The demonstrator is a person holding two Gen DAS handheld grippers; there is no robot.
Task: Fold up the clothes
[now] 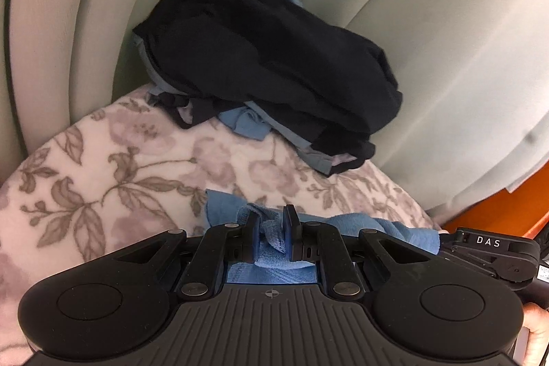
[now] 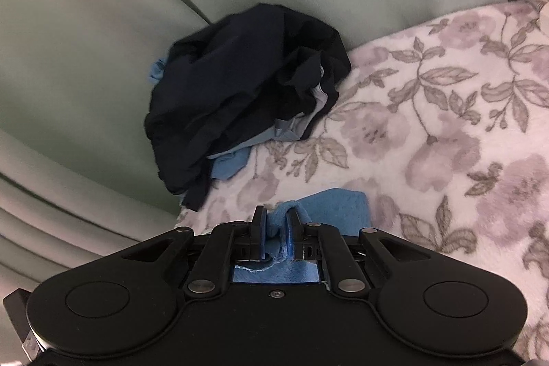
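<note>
We have the left tool [image 1: 271, 230] and right tool [image 2: 276, 230] each pinching the blue cloth [image 1: 360, 223] over the floral blanket [image 2: 446, 126]; mid-fold, we judge; next, lay edges together squarely.

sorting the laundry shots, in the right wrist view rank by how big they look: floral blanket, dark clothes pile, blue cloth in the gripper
1. floral blanket
2. dark clothes pile
3. blue cloth, partly hidden by the right gripper and nearest the camera, so its true size is unsure
</note>
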